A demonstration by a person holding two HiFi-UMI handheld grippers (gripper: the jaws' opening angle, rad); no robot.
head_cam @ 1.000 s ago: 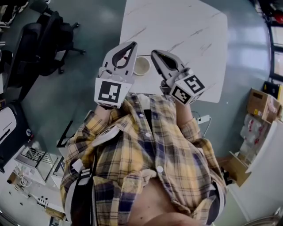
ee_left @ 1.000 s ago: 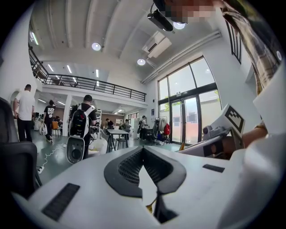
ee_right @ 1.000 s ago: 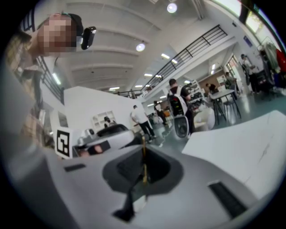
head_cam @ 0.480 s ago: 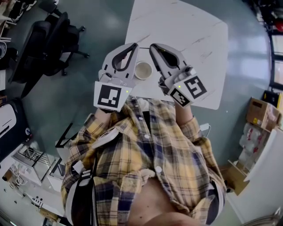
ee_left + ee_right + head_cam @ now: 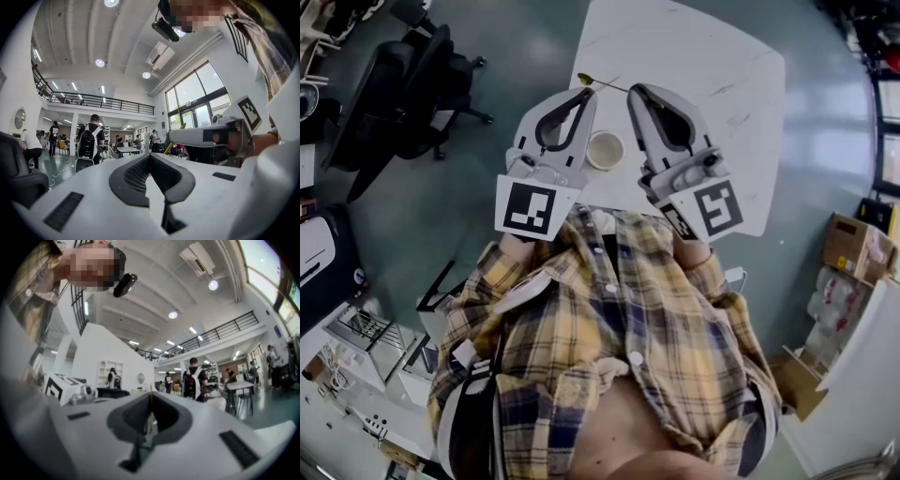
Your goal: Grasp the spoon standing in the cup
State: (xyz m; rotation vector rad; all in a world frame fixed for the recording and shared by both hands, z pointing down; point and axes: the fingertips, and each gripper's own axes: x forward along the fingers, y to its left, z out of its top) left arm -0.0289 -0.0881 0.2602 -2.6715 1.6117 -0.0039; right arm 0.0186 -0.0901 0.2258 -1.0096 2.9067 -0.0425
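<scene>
Up comes the right gripper [image 5: 635, 92] since a moment ago, and the thin yellowish spoon [image 5: 605, 84] comes with it, now clear of the round beige cup [image 5: 605, 150]. That cup sits near the close edge of the white marble-patterned table [image 5: 712, 56], between the two tools. The right gripper's jaws are pinching the spoon by the end of its handle, and its own view shows a yellow sliver clamped between the pads. The spoon juts out leftward, roughly level, above the table beyond the cup. The left gripper [image 5: 584, 97] hangs beside the cup, jaws pressed together on nothing. I'd call the grasp made. With such a thin end-hold, the next move calls for steady pressure and a slow carry so the spoon doesn't pivot.
</scene>
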